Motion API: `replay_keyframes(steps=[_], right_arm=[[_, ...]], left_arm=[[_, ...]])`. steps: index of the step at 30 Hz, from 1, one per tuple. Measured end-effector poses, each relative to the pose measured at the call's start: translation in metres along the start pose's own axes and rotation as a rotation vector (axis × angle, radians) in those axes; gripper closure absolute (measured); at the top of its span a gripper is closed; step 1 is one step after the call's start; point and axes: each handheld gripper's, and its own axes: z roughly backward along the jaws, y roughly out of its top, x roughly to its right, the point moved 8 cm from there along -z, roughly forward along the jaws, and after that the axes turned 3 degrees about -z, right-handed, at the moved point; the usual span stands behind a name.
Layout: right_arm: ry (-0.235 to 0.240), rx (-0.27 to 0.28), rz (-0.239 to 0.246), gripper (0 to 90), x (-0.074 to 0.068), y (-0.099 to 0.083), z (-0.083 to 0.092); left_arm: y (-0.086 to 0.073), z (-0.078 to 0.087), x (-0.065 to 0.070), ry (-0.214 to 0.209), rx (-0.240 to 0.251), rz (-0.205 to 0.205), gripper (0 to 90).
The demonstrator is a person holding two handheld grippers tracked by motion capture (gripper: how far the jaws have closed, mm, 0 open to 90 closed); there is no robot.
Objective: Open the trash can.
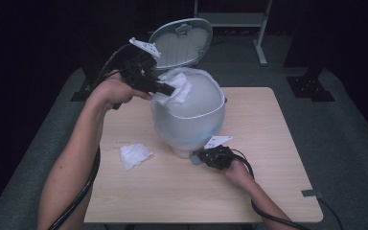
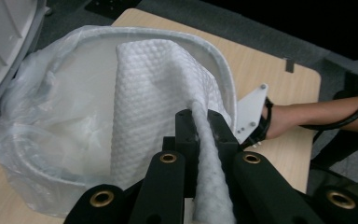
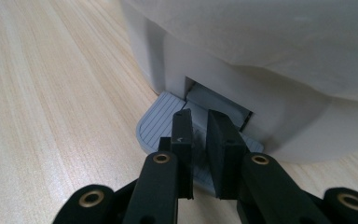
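A white pedal bin (image 1: 191, 129) stands near the centre of the wooden table (image 1: 268, 191), its lid (image 1: 182, 43) tipped open toward 12 o'clock and a clear bag (image 2: 23, 116) lining its rim. The left gripper (image 1: 165, 89) is at the bin's 10 o'clock edge and its jaws are closed on a white paper towel (image 2: 154, 107). The towel runs lengthwise away from the jaws and spreads over the bag opening. The right gripper (image 3: 199, 135) is low at 6 o'clock of the bin, its jaws narrow with a small gap, resting over the grey pedal (image 3: 161, 123). A second crumpled towel (image 1: 134, 155) lies on the table at 8 o'clock of the bin.
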Motion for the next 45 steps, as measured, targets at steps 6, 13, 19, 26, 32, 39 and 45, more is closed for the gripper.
replay_keyframes(steps=[6, 13, 19, 26, 32, 39, 45], right_arm=[[-0.002, 0.0, -0.001, 80.5, 0.0, 0.0, 0.0], [-0.002, 0.001, -0.004, 80.6, 0.0, 0.0, 0.0], [-0.001, 0.001, -0.001, 80.6, 0.0, 0.0, 0.0], [0.003, -0.001, 0.001, 80.6, 0.0, 0.0, 0.0], [-0.002, -0.002, 0.005, 80.6, 0.0, 0.0, 0.0], [-0.001, -0.002, 0.006, 80.6, 0.0, 0.0, 0.0], [0.0, -0.002, 0.006, 80.5, 0.0, 0.0, 0.0]], left_arm=[[0.007, -0.009, -0.002, -0.007, -0.007, -0.006, 85.6], [0.012, -0.019, -0.005, -0.011, -0.021, -0.014, 85.4], [0.017, -0.03, -0.006, -0.024, -0.032, -0.02, 85.4], [0.02, -0.043, -0.009, -0.031, -0.045, -0.017, 85.2], [0.019, -0.054, -0.01, -0.048, -0.06, -0.016, 85.1], [0.018, -0.064, -0.014, -0.05, -0.065, -0.006, 85.1], [0.017, -0.073, -0.018, -0.03, -0.072, 0.005, 76.0]])
